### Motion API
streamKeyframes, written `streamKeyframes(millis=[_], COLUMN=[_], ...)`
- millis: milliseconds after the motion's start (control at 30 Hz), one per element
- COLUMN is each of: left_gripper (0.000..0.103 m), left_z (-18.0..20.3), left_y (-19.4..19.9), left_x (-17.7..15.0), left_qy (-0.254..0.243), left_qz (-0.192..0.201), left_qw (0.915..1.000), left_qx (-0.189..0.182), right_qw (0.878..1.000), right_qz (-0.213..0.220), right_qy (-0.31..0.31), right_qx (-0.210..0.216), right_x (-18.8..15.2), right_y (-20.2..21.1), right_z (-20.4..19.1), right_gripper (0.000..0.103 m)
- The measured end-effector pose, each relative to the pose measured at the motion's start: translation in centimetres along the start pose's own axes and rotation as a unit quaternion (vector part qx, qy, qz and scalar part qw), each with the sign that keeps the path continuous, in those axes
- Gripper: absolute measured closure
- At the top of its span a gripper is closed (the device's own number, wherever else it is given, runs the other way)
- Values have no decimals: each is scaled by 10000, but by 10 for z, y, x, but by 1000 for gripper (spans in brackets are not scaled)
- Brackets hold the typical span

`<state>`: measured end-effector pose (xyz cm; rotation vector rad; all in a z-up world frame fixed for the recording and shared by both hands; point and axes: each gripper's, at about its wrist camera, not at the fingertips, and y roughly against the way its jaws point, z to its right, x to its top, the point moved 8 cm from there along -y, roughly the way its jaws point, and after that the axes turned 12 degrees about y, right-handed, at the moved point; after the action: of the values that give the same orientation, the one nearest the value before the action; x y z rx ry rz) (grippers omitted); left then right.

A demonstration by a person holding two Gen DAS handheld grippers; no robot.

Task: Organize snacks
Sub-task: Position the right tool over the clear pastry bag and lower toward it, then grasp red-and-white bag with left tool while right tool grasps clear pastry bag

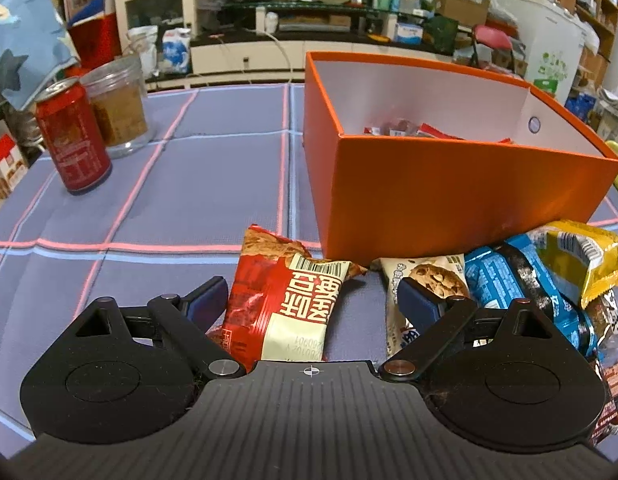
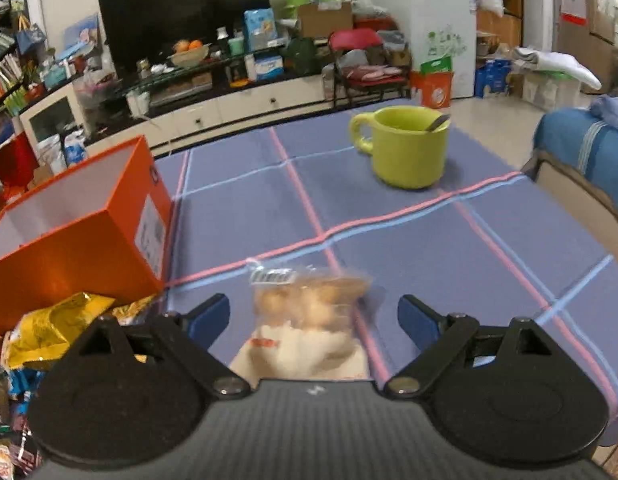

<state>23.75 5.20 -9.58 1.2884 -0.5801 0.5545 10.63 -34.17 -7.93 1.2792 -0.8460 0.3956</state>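
Snack packets (image 1: pixel 521 280) crowd against orange box (image 1: pixel 449 200), near red can (image 1: pixel 75 140).

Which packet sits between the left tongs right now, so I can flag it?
Find the orange box on the blue checked cloth. Just before its near left corner lies a red and cream snack packet, between the open left tongs. Unlike the cookie, blue and yellow packets to its right, it shows a barcode and large red characters.

Spread tongs (image 1: pixel 311 300) flank red snack packet (image 1: pixel 285 300) (beside orange box (image 1: pixel 449 196)).
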Motion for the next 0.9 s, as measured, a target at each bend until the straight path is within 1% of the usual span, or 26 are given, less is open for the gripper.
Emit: streamKeyframes(millis=[33,133,200,300,367,467,567,633,667,833,867,900], left_gripper=[28,28,28,27,27,27,31,38,40,42,44,50], left_z=[0,-2,-2,-2,0,3,-3,-9,-13,-19,-19,-19], left_y=[0,0,3,6,2,-7,-16,-21,-23,-22,-22,-22], left_x=[0,0,0,-1,-6,-10,-8,-7,-7,-7,-7,-6], left_qy=[0,-14,-75,-195,-315,-498,-254,-48,37,57,80,108], left_qz=[-4,-21,2,3,-80,-166,-218,-313,-356,-392,-392,-387], left_qw=[10000,10000,10000,9998,9995,9986,9994,9995,9993,9989,9988,9988], left_qx=[-5,-36,-61,-81,-64,95,114,63,100,246,268,288], right_qw=[9999,9985,9973,9967,9966,9961,9962,9959,9957,9953,9953,9953], right_qz=[-94,-542,-719,-809,-798,-741,-730,-759,-766,-806,-826,-846], right_qy=[34,-53,-128,-24,167,445,464,493,516,538,504,464], right_qx=[-107,-40,61,-1,-94,-184,-122,-62,-34,33,58,78], right_x=[-3,-16,-19,-23,-26,-28,-29,-27,-27,-28,-27,-27], right_y=[-5,-23,-31,-34,-37,-38,-38,-38,-39,-39,-38,-39], right_z=[-1,-6,-10,-12,-14,-17,-17,-15,-14,-14,-14,-14], right_gripper=[13,13,13,12,12,12,12,12,12,13,13,13])
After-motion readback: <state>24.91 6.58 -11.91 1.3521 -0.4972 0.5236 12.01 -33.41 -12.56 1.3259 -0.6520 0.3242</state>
